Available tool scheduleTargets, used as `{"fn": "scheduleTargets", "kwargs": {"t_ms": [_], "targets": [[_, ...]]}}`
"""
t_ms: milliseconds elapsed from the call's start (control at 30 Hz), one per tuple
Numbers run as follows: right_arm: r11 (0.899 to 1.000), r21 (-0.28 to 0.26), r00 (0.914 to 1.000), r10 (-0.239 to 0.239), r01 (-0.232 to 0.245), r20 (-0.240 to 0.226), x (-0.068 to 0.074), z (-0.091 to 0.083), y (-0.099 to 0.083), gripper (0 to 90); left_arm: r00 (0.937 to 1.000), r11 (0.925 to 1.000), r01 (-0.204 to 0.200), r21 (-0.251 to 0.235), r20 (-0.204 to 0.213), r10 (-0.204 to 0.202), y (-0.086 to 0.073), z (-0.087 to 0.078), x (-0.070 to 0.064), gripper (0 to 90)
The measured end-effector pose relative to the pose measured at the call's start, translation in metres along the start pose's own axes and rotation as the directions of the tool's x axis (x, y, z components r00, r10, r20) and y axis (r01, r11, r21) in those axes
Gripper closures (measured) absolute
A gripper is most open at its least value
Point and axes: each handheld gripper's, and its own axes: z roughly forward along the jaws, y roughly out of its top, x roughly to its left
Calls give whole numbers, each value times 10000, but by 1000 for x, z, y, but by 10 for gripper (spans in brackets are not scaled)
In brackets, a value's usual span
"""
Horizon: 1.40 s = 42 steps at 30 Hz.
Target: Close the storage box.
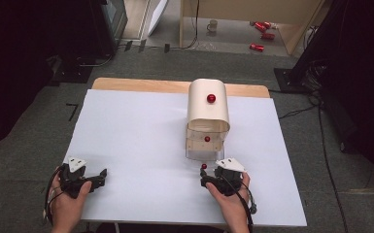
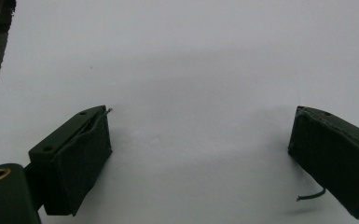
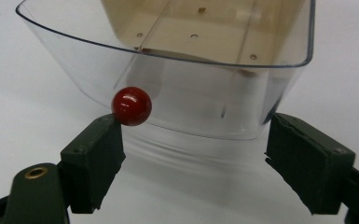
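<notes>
A cream box (image 1: 208, 110) with a rounded top and a red knob (image 1: 211, 98) stands at the table's middle right. A clear curved tray (image 1: 203, 148) juts from its front, and a second red ball (image 1: 207, 139) shows through it. My right gripper (image 1: 212, 171) sits open just in front of the tray. In the right gripper view the clear tray wall (image 3: 191, 93) lies between the wide-apart jaws of the right gripper (image 3: 193, 135). A red ball (image 3: 131, 106) rests at the left jaw's tip, against that wall. My left gripper (image 1: 102, 174) lies open at the front left, the left gripper (image 2: 200, 140) over bare tabletop.
The white tabletop (image 1: 141, 145) has a wooden strip along its far edge. On the floor behind stand a mug (image 1: 212, 25), red cans (image 1: 262, 29) and a wooden shelf frame. Dark stands and cables flank the table.
</notes>
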Motion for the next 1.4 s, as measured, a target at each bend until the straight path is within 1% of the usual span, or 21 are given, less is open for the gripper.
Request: {"fn": "scheduleTargets", "kwargs": {"t_ms": [133, 200, 567, 733, 1033, 1267, 1367, 1400], "targets": [[9998, 112, 9998, 175, -175, 51, -5, 9, 6, 132, 10000, 10000, 4, 1, 1, -4, 0, 0, 0, 55], [9997, 133, 9998, 206, -206, 52, -7, 12, 9, 126, 10000, 10000, 5, -1, 0, -5, 0, 0, 0, 55], [9994, 154, 9995, 315, -316, 100, -12, 25, 22, 124, 10000, 10000, 13, 2, 5, -13, 0, 0, 0, 55], [9992, 240, 9994, 321, -324, 99, -14, 28, 25, 105, 10000, 10000, 9, 7, 7, -9, 0, 0, 0, 55], [9993, 187, 9990, 310, -316, 312, -16, 34, 32, 105, 10000, 10000, 12, 2, 8, -12, 0, 0, 0, 55], [9993, 200, 9991, 319, -324, 273, -19, 38, 37, 76, 10000, 10000, 8, 4, 6, -8, 0, 0, 0, 55], [9994, 196, 9991, 290, -296, 296, -18, 38, 37, 76, 10000, 10000, 11, 2, 7, -11, 0, 0, 0, 55], [9996, 160, 9994, 218, -222, 283, -19, 38, 36, 77, 10000, 10000, 11, 3, 9, -11, 0, 0, 0, 55]]}}
